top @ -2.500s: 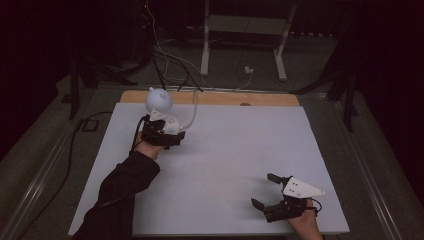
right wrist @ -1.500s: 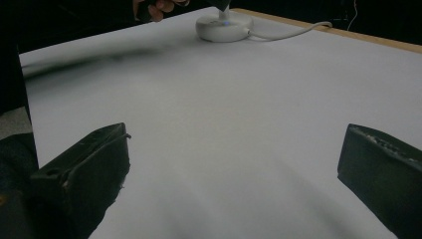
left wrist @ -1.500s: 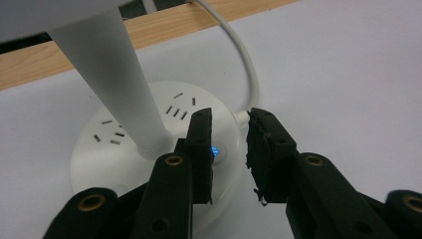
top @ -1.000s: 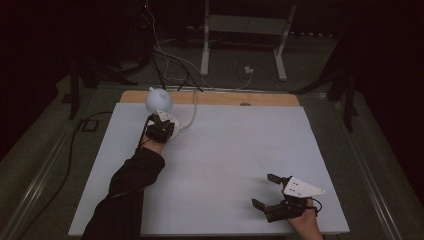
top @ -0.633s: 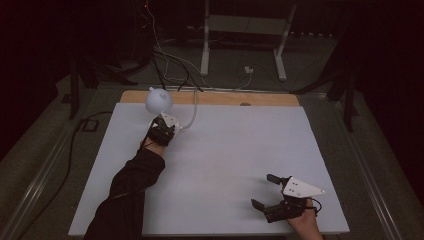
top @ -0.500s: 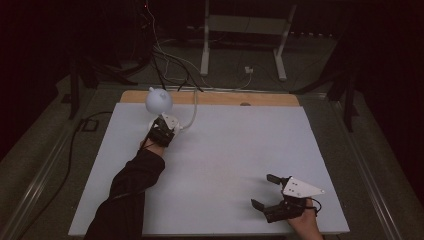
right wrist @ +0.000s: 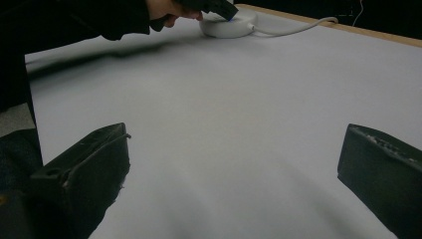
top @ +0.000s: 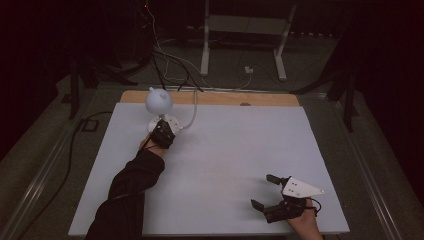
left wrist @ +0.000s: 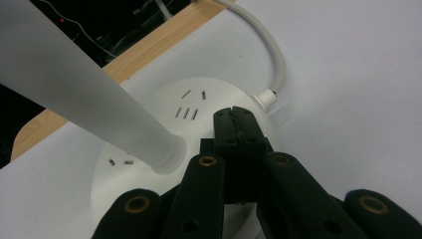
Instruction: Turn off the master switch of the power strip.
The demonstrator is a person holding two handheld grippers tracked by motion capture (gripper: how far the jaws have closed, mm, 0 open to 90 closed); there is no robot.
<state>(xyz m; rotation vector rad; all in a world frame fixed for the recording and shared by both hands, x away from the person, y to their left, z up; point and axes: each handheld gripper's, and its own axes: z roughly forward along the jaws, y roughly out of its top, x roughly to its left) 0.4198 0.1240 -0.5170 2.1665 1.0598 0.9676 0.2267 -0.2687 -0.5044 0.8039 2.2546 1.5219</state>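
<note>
I see a white lamp [top: 159,102]: round head, tapered stem, flat round base. My left gripper [left wrist: 238,127] presses closed on its base; right gripper [top: 265,192] gapes wide, well apart.

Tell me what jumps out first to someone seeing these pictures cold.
The white lamp with its round head stands at the far left of the pale table. The left gripper has its jaws shut, with the tips over the lamp's round base, beside the stem. Near the front right edge, the right gripper rests with jaws wide open, nothing between them.
</note>
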